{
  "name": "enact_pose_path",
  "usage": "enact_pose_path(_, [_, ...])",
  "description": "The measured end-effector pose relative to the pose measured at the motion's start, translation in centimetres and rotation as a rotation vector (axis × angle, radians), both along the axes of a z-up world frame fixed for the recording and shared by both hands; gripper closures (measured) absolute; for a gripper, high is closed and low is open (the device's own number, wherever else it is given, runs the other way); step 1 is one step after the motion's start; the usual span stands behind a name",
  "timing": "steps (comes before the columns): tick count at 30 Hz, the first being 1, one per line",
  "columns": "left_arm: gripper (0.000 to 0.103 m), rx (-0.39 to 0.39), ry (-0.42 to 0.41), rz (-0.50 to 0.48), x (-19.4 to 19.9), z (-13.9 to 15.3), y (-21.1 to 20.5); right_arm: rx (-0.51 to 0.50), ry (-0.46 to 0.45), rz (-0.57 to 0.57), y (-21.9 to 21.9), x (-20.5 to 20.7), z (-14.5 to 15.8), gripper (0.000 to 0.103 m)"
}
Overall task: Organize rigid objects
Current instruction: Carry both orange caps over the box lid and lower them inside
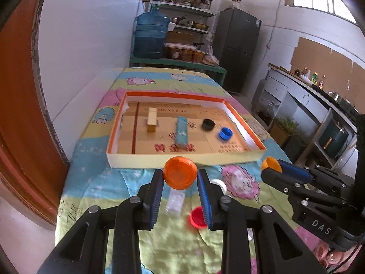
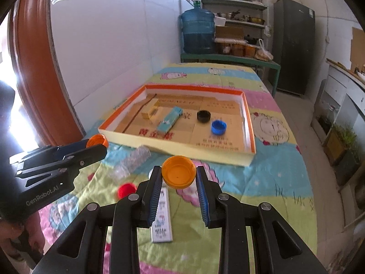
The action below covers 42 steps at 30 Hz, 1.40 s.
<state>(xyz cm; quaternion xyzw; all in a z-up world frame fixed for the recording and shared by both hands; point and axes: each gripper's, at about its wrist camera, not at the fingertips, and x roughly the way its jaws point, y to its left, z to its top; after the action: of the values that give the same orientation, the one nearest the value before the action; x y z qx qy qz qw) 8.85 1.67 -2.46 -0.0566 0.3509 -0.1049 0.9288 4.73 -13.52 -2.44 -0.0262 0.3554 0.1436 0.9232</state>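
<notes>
Each of my grippers is shut on an orange bottle cap, held above the cartoon-print cloth just short of the tray. In the left wrist view my left gripper (image 1: pixel 180 173) pinches an orange cap (image 1: pixel 180 171), its hollow side facing me. My right gripper (image 1: pixel 272 167) shows at the right with its own orange cap (image 1: pixel 270 162). The right wrist view shows my right gripper (image 2: pixel 179 170) around an orange cap (image 2: pixel 179 171), and my left gripper (image 2: pixel 98 145) at the left with its orange cap (image 2: pixel 98 139). The shallow orange-rimmed tray (image 1: pixel 182 158) (image 2: pixel 182 149) lies ahead.
Inside the tray lie a tan block (image 1: pixel 151 119), a light blue box (image 1: pixel 181 132), a black cap (image 1: pixel 208 124) and a blue cap (image 1: pixel 225 133). On the cloth below the grippers are a clear plastic piece (image 2: pixel 132 162), a red cap (image 2: pixel 126 189) and a white printed box (image 2: pixel 162 219). A white wall runs along the left.
</notes>
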Motion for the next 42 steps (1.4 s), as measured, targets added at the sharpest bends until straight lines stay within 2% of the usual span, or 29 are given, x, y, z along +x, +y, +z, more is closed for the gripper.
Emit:
enact_pose_path(11, [0.072, 0.006, -0.006, 0.053, 2.6, 0.7, 1.3, 0.006, -0.027, 0.004, 0.1, 3.0, 1.2, 0.072])
enact_pose_path(22, [0.072, 0.035, -0.010, 0.064, 5.7, 1.6, 1.8, -0.009, -0.044, 0.008, 0.2, 6.1, 2.1, 0.072])
enact_pose_path(33, [0.072, 0.049, -0.003, 0.082, 12.2, 2.8, 2.5, -0.041, -0.058, 0.019, -0.1, 12.2, 3.4, 0.073])
enact_pose_path(42, [0.072, 0.053, 0.047, 0.074, 17.5, 2.5, 2.3, -0.020, -0.015, 0.013, -1.6, 17.5, 3.2, 0.073])
